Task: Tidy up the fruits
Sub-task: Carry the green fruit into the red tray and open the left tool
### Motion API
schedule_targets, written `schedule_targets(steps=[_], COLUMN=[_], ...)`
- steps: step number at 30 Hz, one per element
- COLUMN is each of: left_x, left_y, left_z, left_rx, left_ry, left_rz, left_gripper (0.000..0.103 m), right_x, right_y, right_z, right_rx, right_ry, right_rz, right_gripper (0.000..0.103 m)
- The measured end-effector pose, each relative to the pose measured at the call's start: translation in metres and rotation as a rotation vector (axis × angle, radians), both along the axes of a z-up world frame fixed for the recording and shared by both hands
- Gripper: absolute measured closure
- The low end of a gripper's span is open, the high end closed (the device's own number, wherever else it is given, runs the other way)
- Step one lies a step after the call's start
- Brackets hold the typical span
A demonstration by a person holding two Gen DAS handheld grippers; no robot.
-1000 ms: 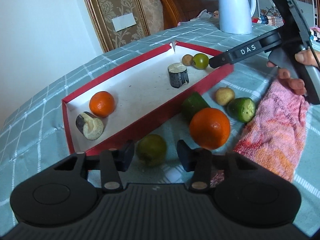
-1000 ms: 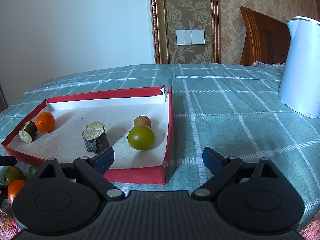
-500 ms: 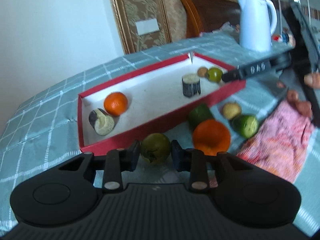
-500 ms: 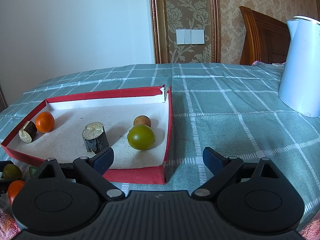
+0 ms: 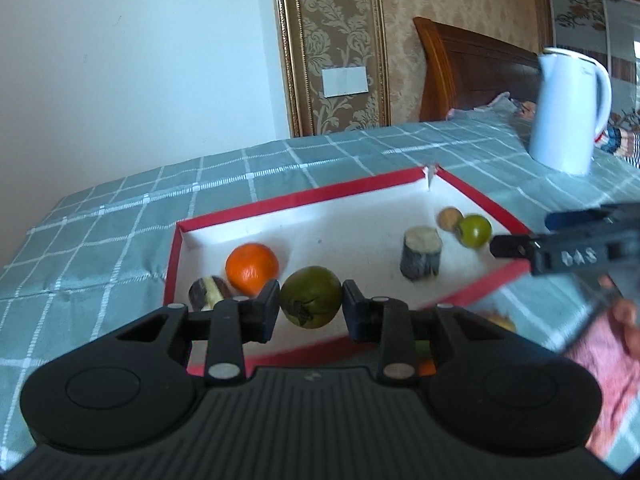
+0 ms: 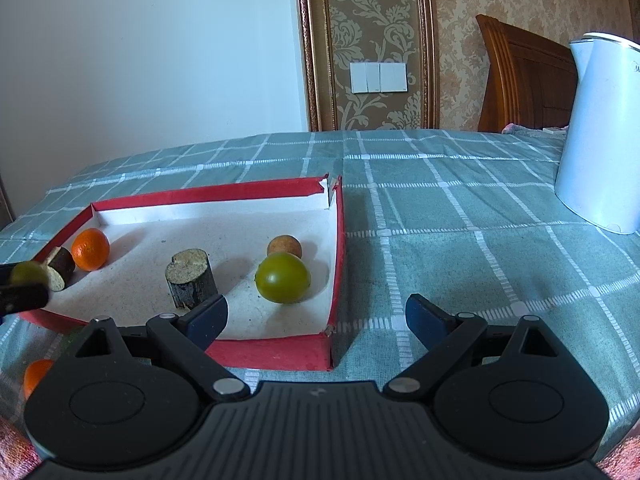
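Note:
My left gripper (image 5: 310, 312) is shut on a round green fruit (image 5: 310, 296) and holds it lifted over the near wall of the red-rimmed white tray (image 5: 304, 200). Inside the tray lie an orange (image 5: 251, 268), a cut dark stub (image 5: 208, 292), an upright dark stub (image 5: 421, 252), a small brown fruit (image 5: 449, 218) and a green fruit (image 5: 474, 231). In the right wrist view my right gripper (image 6: 316, 316) stands open over the tray's near right corner, with nothing between its fingers. The held green fruit (image 6: 24, 273) shows at that view's left edge.
A white kettle (image 6: 600, 140) stands on the checked green cloth at the back right. An orange (image 6: 35, 374) lies outside the tray at the near left, beside a pink towel (image 5: 612, 376). A person's fingers (image 5: 624, 312) grip the right tool. A wooden headboard is behind.
My left gripper closed on the green fruit that lay on the cloth outside the tray and lifted it above the tray's near wall, rolling level. The right gripper has stayed put.

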State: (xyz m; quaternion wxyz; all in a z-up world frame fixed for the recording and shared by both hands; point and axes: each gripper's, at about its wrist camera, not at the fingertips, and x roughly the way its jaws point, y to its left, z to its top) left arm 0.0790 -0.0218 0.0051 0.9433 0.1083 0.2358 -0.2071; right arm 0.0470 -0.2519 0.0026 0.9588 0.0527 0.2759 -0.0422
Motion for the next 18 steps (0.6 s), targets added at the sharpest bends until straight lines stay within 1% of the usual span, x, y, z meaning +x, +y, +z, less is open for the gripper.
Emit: schedule_targets(steps=[4,7,14,18], left_x=[0.018,0.03,0.051,0.061], left_y=[-0.008,-0.012,-0.026,-0.03], left_z=[-0.001,-0.002,-0.004,-0.006], left_rx=[-0.005,-0.021,-0.007,-0.02], left_ry=[0.015,0.029,0.037,0.052], left_rz=[0.024,0.028,0.028,0.042], left_gripper=[0.073,0.073,0.073,0.073], right_x=[-0.001,0.0,-0.001,-0.002], right_y=[0.001,0.003,0.005,0.005], right_z=[0.002,0.002,0.002,0.003], right_rx=[0.004,-0.002,-0.002,0.01], right_ry=[-0.018,-0.009,-0.006,-0.005], right_rz=[0.009,0.011,0.013,0.026], right_gripper=[0.007,0.007,0.007,0.007])
